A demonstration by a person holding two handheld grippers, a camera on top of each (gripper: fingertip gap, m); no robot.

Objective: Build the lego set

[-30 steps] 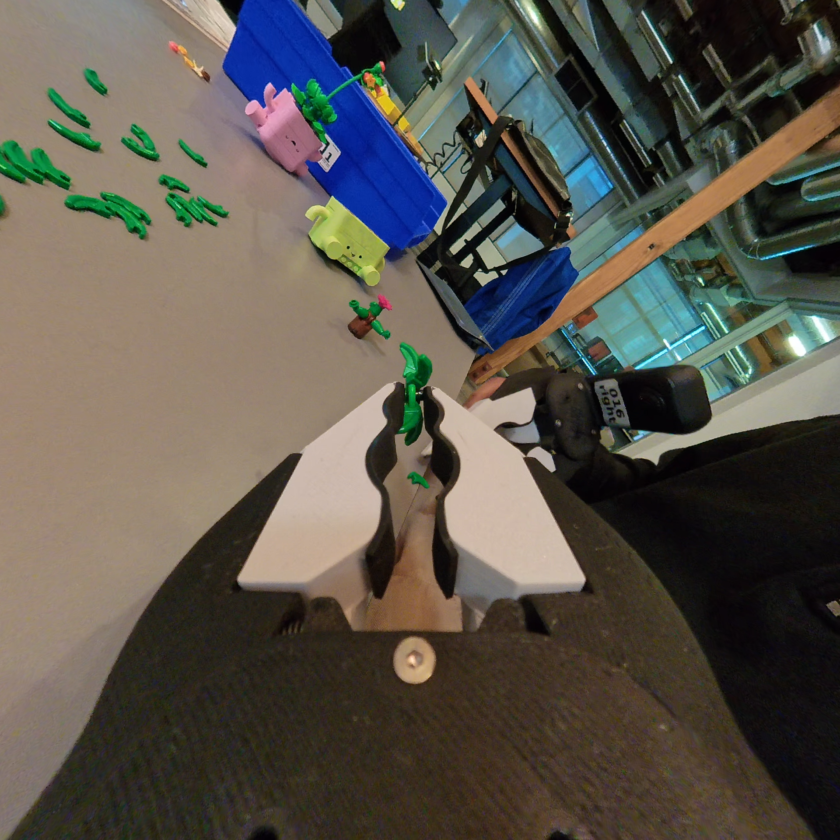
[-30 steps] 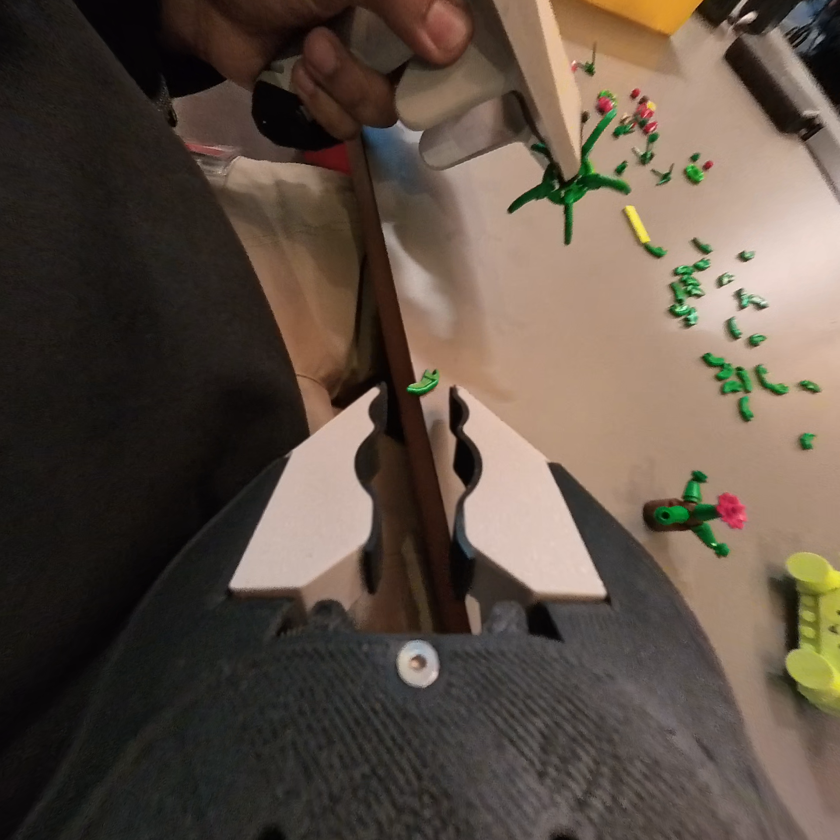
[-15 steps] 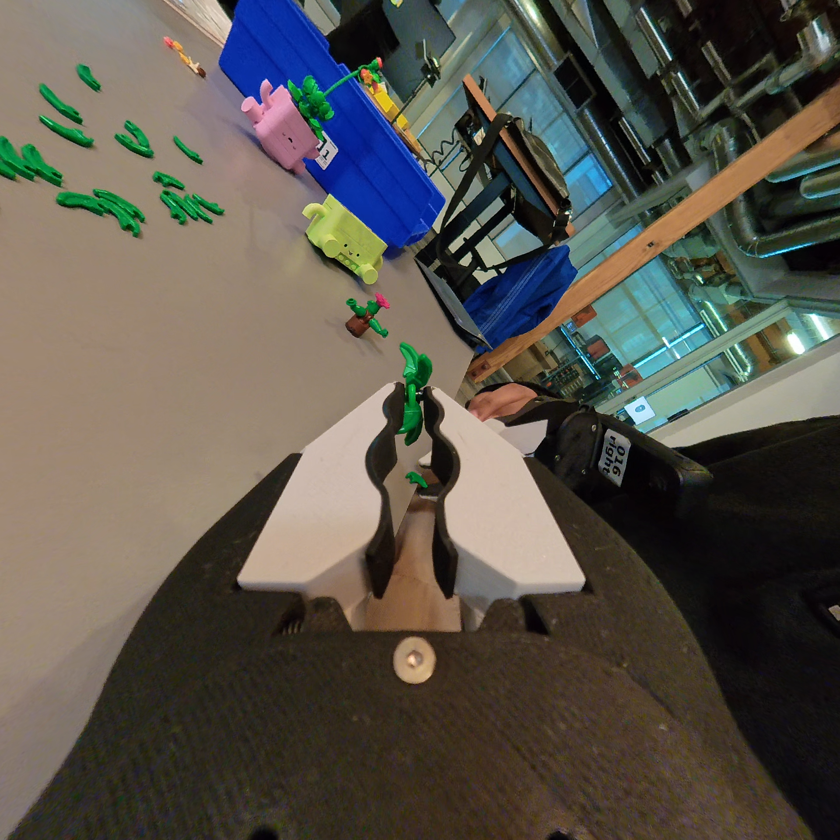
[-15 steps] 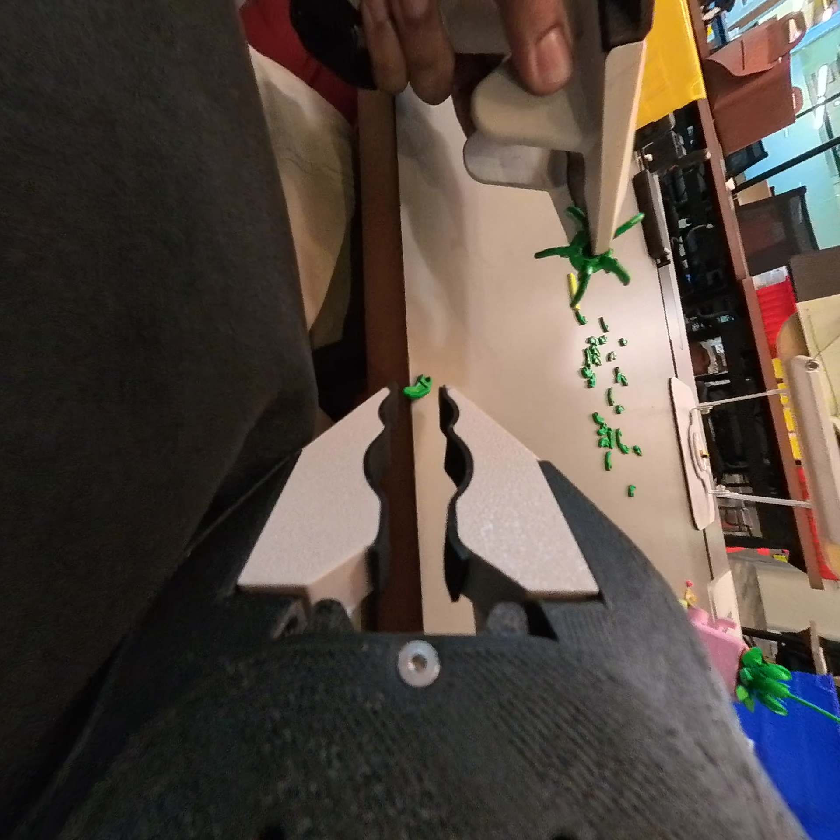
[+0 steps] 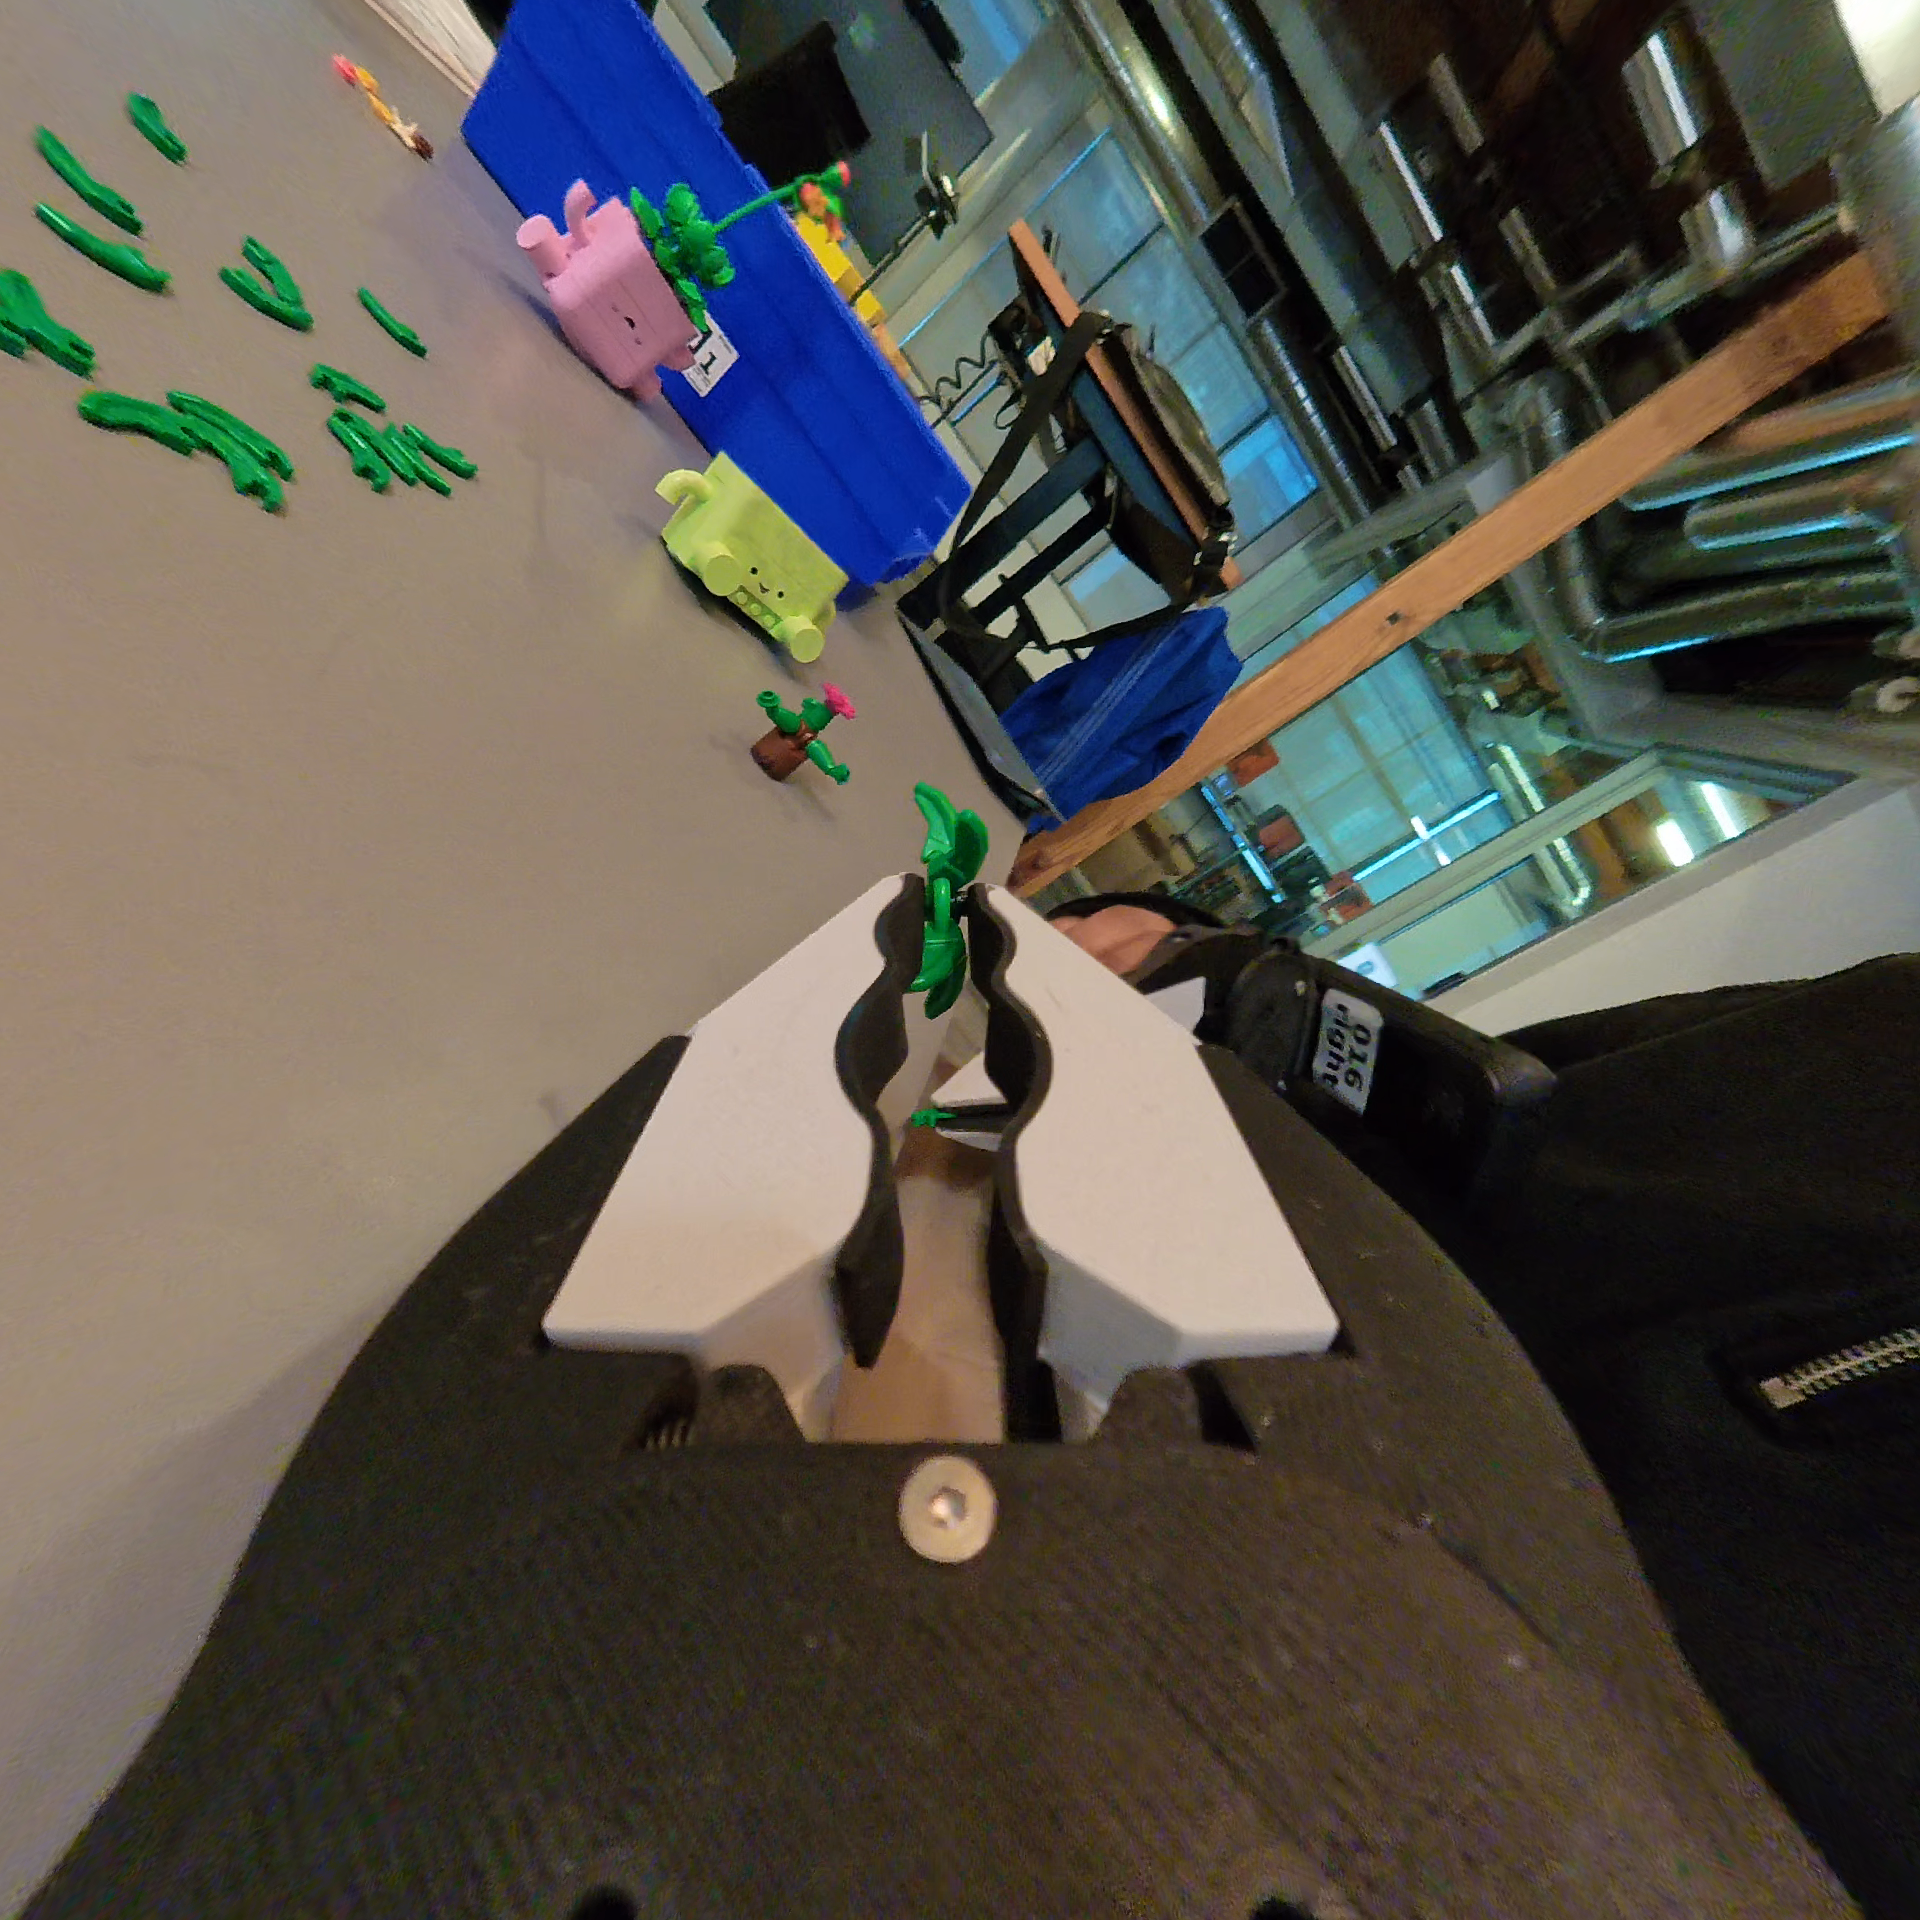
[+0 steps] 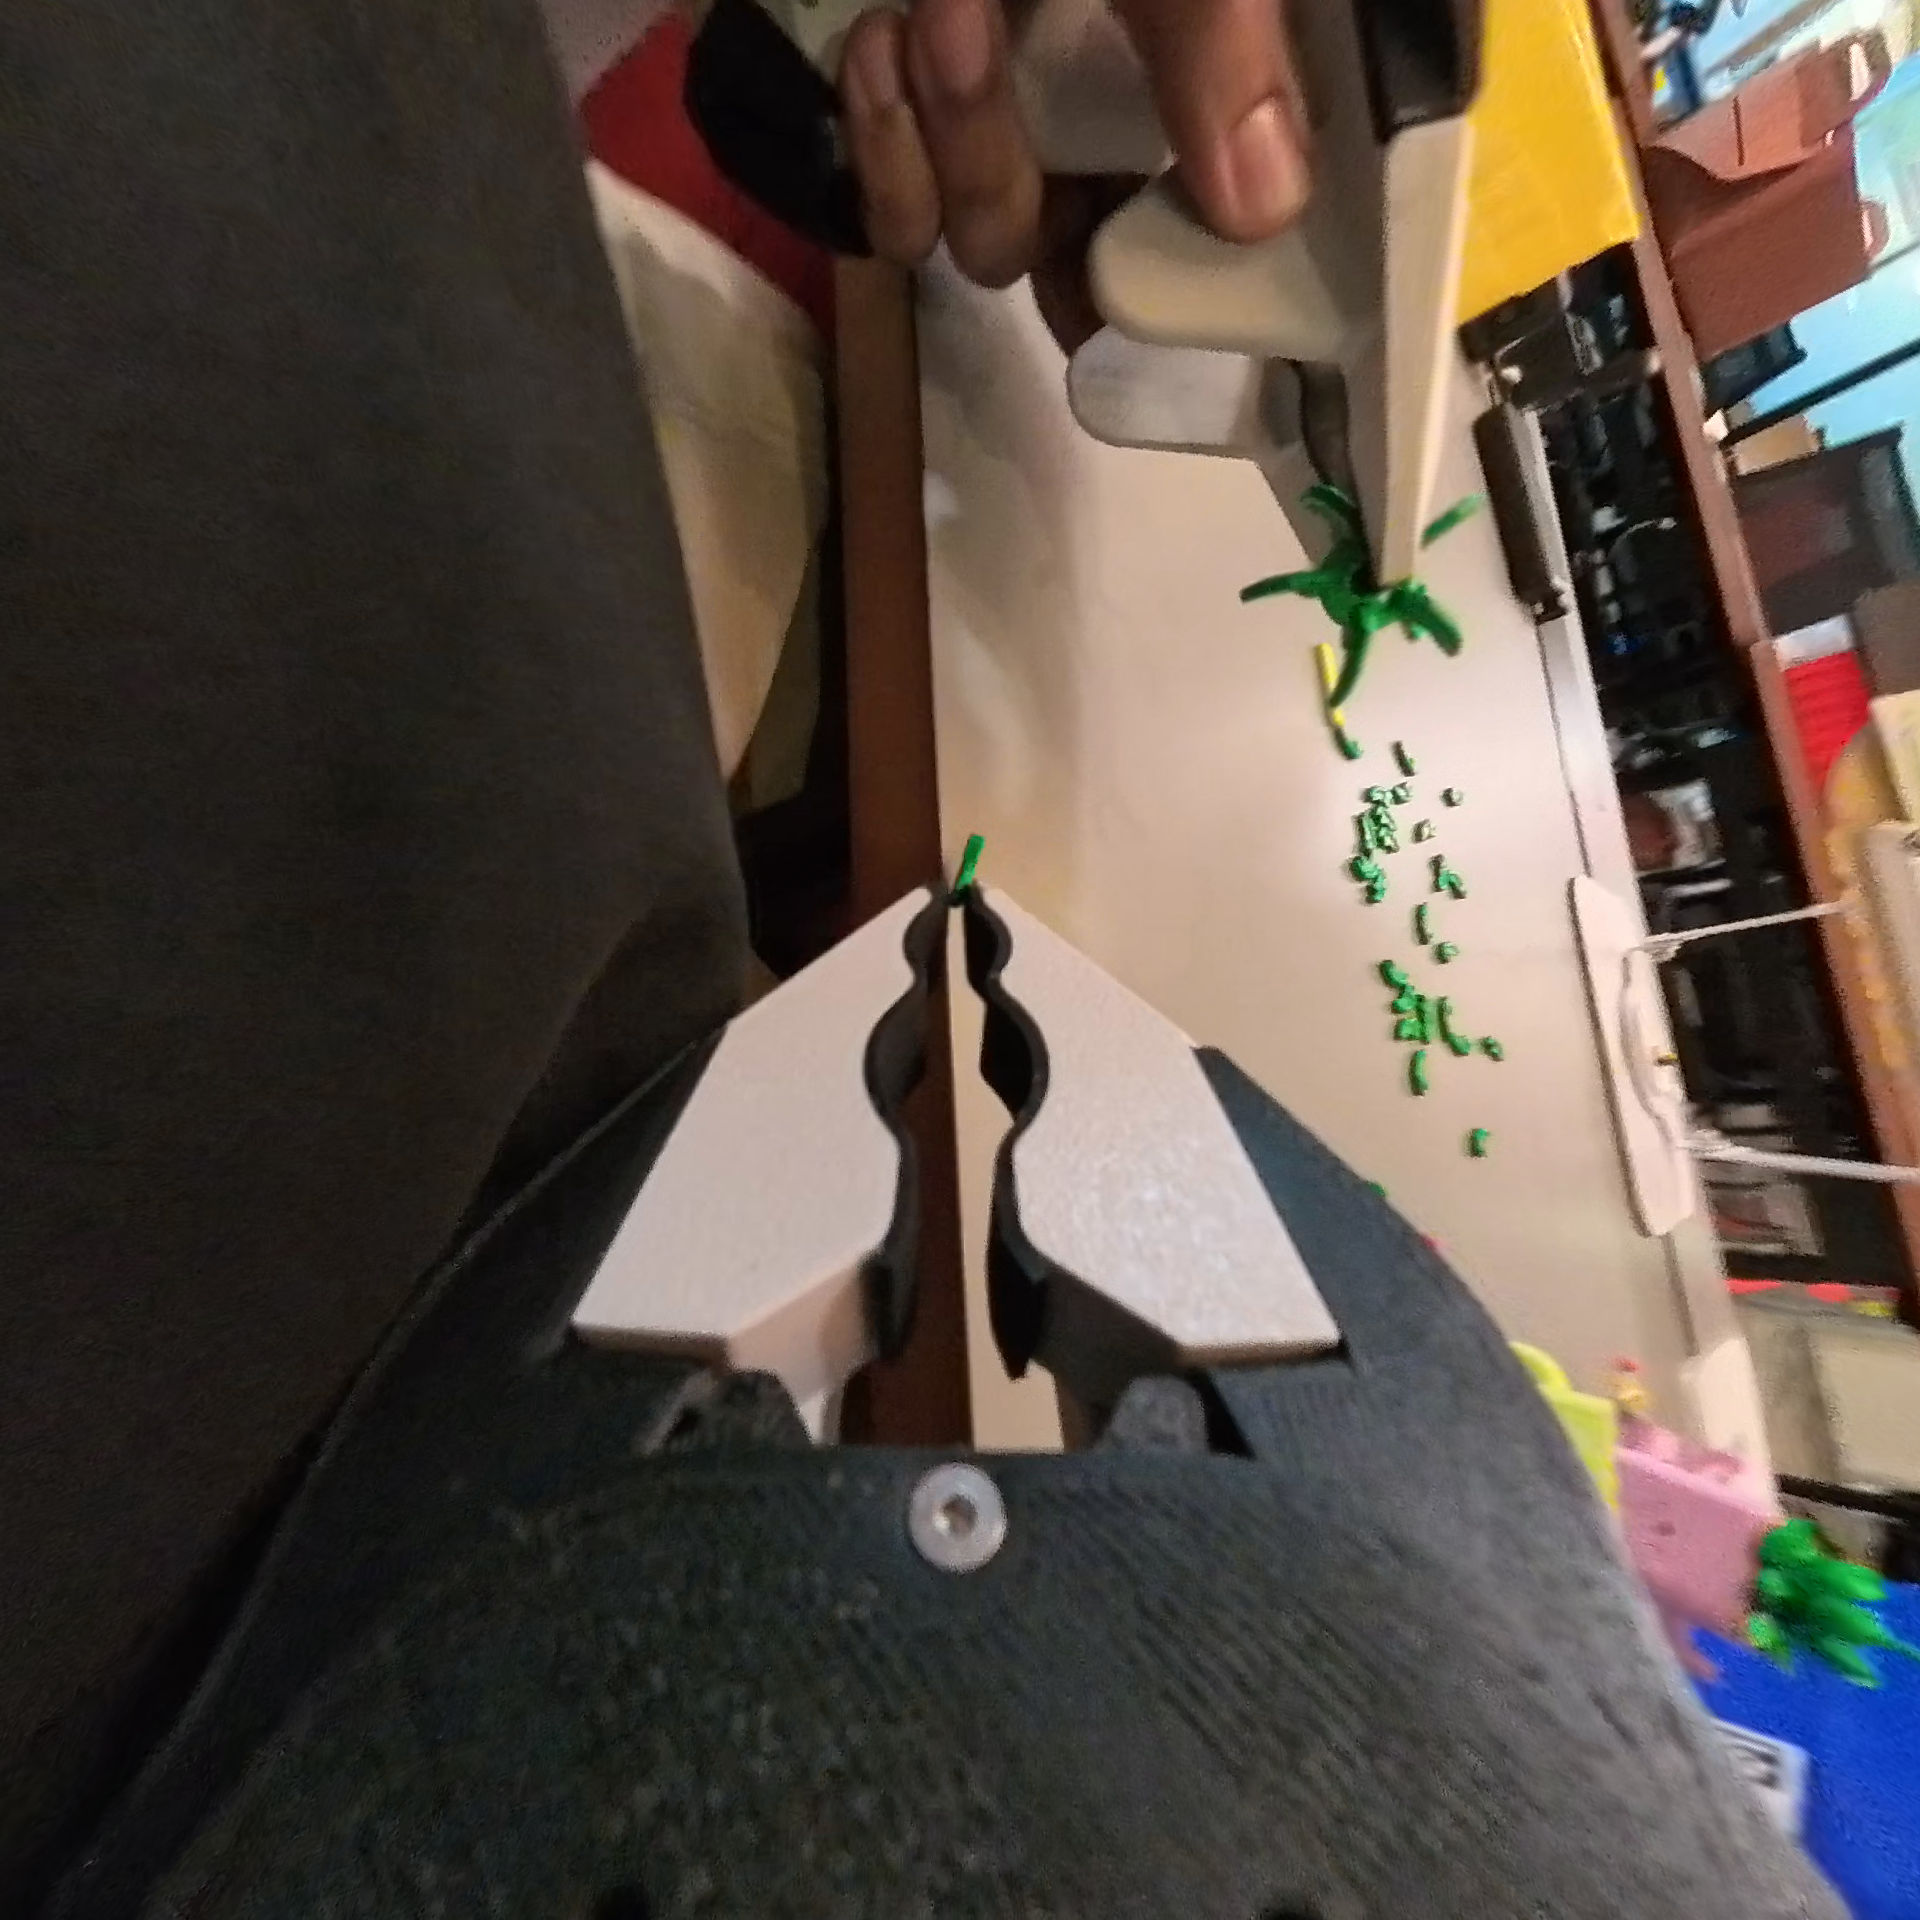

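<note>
Grey tabletop fills the left wrist view, with pipes, glass walls and a timber beam behind it toward 2 o'clock. At 12 o'clock of that view the left hand-held gripper is clamped on a green leafy stem piece whose leaves stick out past the tips. Loose green leaf pieces lie scattered at 10 o'clock, and a pink block figure, a lime block figure and a small brown pot with a pink flower stand before a blue bin. In the right wrist view the right hand-held gripper pinches a tiny green piece at its very tips, over the tabletop's brown edge. At 1 o'clock there a hand grips the left tool.
</note>
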